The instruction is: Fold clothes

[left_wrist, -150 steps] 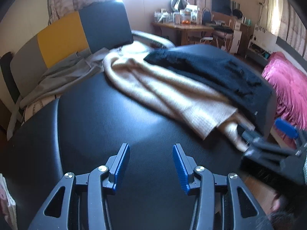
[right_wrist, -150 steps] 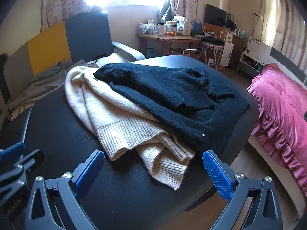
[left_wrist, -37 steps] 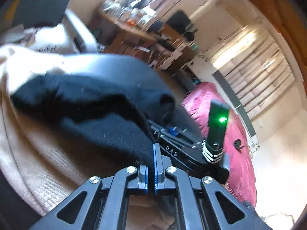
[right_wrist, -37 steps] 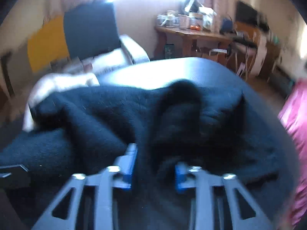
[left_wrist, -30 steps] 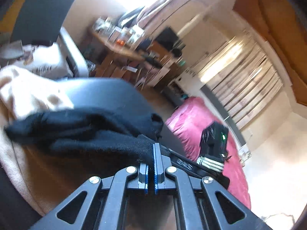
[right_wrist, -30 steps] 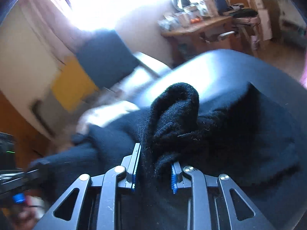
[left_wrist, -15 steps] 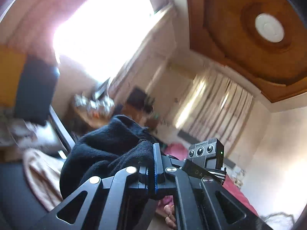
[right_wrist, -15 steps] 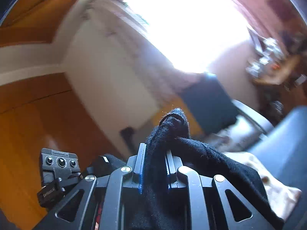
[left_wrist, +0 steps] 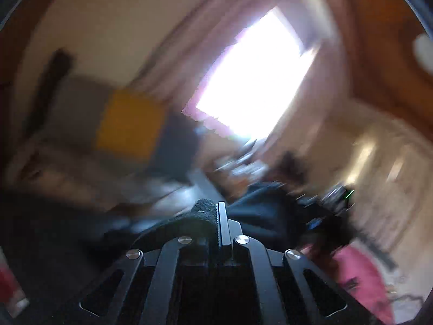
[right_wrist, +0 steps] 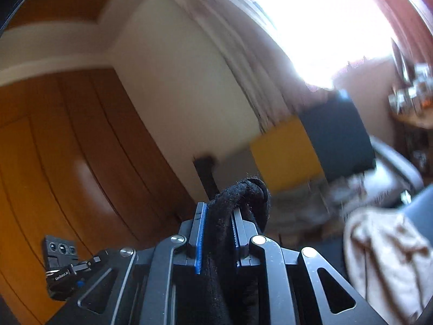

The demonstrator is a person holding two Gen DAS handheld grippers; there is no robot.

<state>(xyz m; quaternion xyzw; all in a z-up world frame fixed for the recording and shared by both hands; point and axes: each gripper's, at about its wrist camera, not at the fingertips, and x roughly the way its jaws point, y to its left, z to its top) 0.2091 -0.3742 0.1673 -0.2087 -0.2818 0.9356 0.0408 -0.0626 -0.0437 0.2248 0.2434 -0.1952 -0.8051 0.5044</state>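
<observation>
writing: small white lettering on the left gripper's body, seen low and to the left of the right gripper [right_wrist: 216, 216]; too small to read for certain.
left gripper [left_wrist: 219, 211]: fingers pressed together, pinching a fold of the black sweater [left_wrist: 259, 211]; the cloth bulges just left of the fingertips and stretches away to the right.
right gripper: blue pads [right_wrist: 200, 233] clamped on a thick bunch of the same sweater [right_wrist: 243, 192], which loops over the fingertips and hangs down between the fingers.
cream sweater [right_wrist: 384, 254]: low and to the right of the right gripper, lying on a dark surface [right_wrist: 422, 200].
chair [right_wrist: 335, 135]: dark back with a yellow panel [right_wrist: 286, 157], ahead and right of the right gripper.
room: bright window [right_wrist: 324, 19] with pale curtains [right_wrist: 243, 48] above; wooden doors [right_wrist: 67, 162] to the left; pink bedding [left_wrist: 360, 276] low right of the left gripper.
blur: left view smeared throughout.
</observation>
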